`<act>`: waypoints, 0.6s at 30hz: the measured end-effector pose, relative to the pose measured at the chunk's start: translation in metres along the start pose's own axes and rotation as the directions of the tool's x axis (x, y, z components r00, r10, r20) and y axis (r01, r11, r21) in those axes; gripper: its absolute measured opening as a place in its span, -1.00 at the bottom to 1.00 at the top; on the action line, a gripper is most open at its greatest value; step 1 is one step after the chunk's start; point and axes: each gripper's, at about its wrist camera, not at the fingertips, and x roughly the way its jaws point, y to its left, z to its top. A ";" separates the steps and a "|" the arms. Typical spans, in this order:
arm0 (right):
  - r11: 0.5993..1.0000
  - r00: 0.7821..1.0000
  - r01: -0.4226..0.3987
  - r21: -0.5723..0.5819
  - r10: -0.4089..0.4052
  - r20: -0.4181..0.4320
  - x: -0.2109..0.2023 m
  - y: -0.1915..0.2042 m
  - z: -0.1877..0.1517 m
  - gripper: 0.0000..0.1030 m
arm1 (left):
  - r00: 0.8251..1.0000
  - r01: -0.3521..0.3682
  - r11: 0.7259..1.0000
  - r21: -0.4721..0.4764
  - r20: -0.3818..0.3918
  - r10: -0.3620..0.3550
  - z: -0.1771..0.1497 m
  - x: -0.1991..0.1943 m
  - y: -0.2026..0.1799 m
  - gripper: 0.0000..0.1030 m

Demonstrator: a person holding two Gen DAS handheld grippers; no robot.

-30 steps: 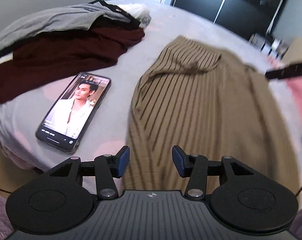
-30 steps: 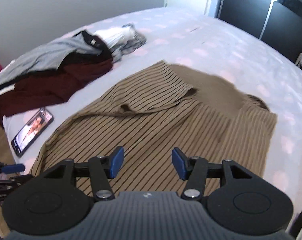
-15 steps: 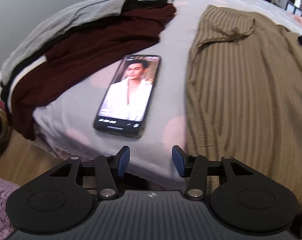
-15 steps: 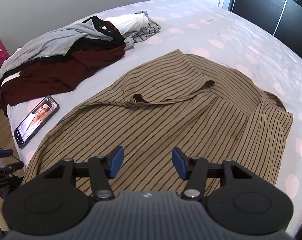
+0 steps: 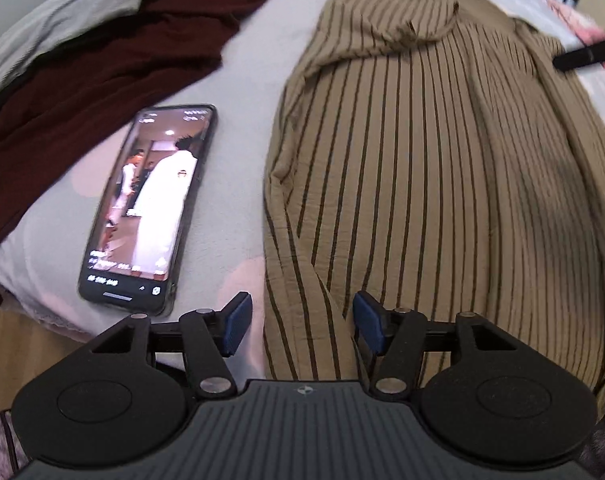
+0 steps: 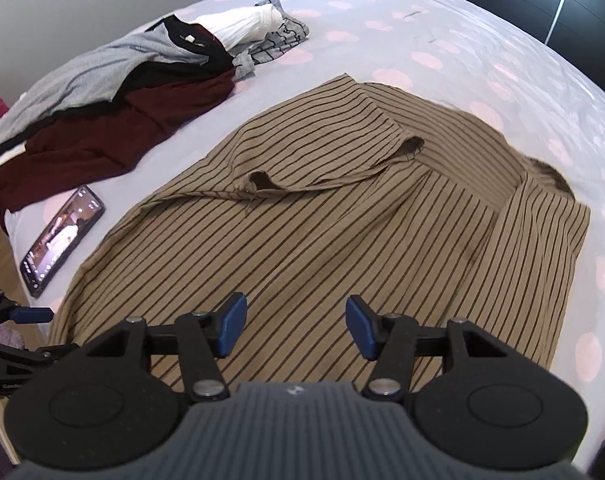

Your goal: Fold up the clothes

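Note:
A brown shirt with thin dark stripes (image 6: 322,220) lies spread flat on the bed, its sleeves folded in over the body. My left gripper (image 5: 302,328) hovers over the shirt's (image 5: 442,168) near left hem corner. Its jaws are opening, and a wrinkled strip of hem lies below the gap with neither blue pad pressing on it. My right gripper (image 6: 296,330) is open above the near hem further right, with nothing between its pads. One blue-tipped finger (image 6: 30,314) of the left gripper shows at the left edge of the right wrist view.
A lit phone (image 5: 146,208) lies on the pale dotted sheet (image 6: 482,40) just left of the shirt, near the bed's edge. Behind it is a pile of maroon (image 6: 114,136), grey (image 6: 82,76) and white (image 6: 242,26) clothes. Wooden floor (image 5: 18,344) shows beyond the left edge.
The left gripper swung left toward the phone, then back right over the shirt's hem corner, and its jaws now stand wider. The right gripper came a little lower and closer over the shirt.

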 end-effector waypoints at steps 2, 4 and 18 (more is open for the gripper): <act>1.000 1.000 0.020 -0.024 -0.021 -0.011 0.005 -0.002 0.015 0.14 | 1.000 0.020 1.000 0.016 -0.021 -0.019 0.005 0.004 0.002 0.04; 0.998 0.999 0.036 -0.046 -0.037 -0.018 0.011 -0.003 0.033 0.14 | 0.998 0.046 0.998 0.033 -0.052 -0.044 0.011 0.008 0.007 0.01; 1.000 0.998 0.003 -0.031 -0.005 -0.061 0.111 0.013 0.185 0.08 | 0.978 0.150 0.980 0.127 -0.166 -0.128 0.029 0.022 0.015 -0.21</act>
